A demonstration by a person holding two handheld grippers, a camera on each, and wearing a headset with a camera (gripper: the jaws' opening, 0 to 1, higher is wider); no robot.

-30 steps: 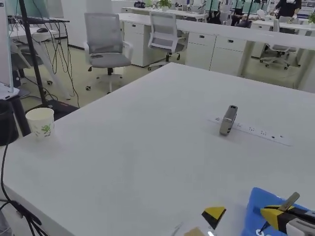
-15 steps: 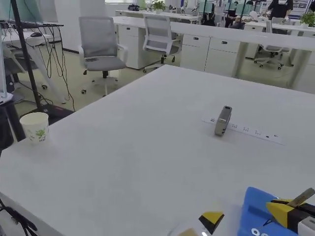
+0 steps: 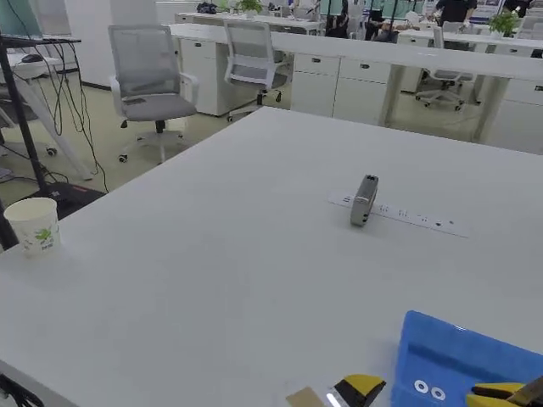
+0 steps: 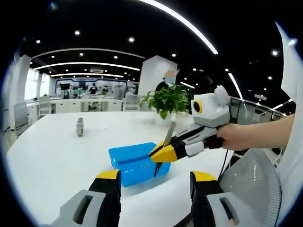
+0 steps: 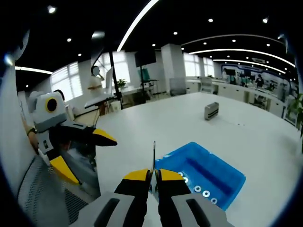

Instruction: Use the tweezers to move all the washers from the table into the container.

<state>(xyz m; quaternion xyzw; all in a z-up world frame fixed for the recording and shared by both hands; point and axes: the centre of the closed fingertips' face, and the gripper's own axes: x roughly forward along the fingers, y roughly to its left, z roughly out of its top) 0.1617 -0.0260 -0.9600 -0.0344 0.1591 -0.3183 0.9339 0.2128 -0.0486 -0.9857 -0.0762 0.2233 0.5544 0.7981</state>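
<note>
Though head view crops it, R gripper [image 5: 152, 176] clamps tweezers [image 5: 154, 158], L gripper [image 4: 156, 177] gapes.

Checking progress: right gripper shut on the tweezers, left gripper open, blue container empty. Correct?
Not quite. The blue container is not empty: the right gripper view shows several washers lying in it. The rest holds: the right gripper is shut on the tweezers, and the left gripper is open.

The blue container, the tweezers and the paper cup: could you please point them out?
blue container [image 3: 462, 352], head view, bare blue surface.
tweezers [image 5: 154, 161], right gripper view, thin shaft.
paper cup [image 3: 32, 227], head view, side wall.
</note>
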